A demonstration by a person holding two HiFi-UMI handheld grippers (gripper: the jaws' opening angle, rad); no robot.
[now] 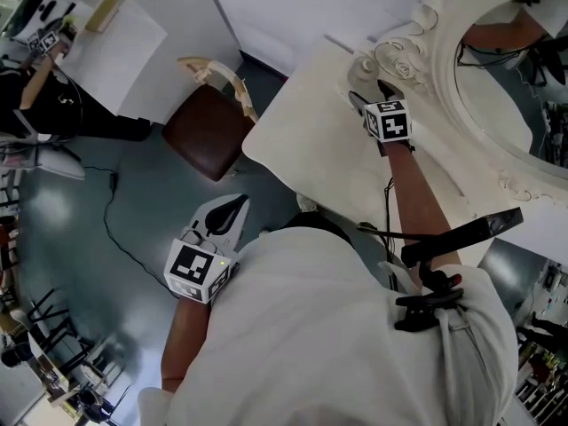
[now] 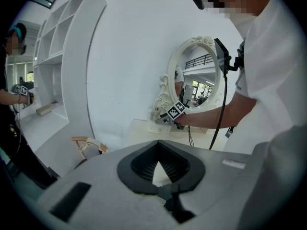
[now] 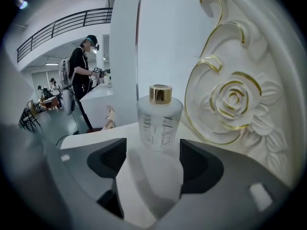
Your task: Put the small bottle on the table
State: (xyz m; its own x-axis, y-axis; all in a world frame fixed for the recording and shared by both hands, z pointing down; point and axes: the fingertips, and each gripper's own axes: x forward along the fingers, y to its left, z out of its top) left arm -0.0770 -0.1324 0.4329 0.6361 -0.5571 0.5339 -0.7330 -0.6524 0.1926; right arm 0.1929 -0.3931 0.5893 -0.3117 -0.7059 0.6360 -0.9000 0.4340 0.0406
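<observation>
The small bottle (image 3: 159, 121), frosted glass with a gold cap, stands upright on the white table (image 3: 96, 138), close to the mirror's carved rose. My right gripper (image 3: 153, 159) is open; the bottle sits just past its fingertips, centred between them, with neither pad touching it. In the head view the right gripper (image 1: 368, 91) reaches to the table's far side at the foot of the mirror frame. My left gripper (image 1: 238, 204) hangs low beside the person's body over the floor, its jaws closed to a point with nothing in them (image 2: 159, 143).
An ornate white mirror (image 1: 444, 34) stands along the table's (image 1: 302, 131) far right edge. A brown-seated stool (image 1: 206, 131) sits left of the table, and a cable (image 1: 111, 229) trails on the floor. Another person (image 3: 84, 75) stands by the white shelving (image 2: 62, 80).
</observation>
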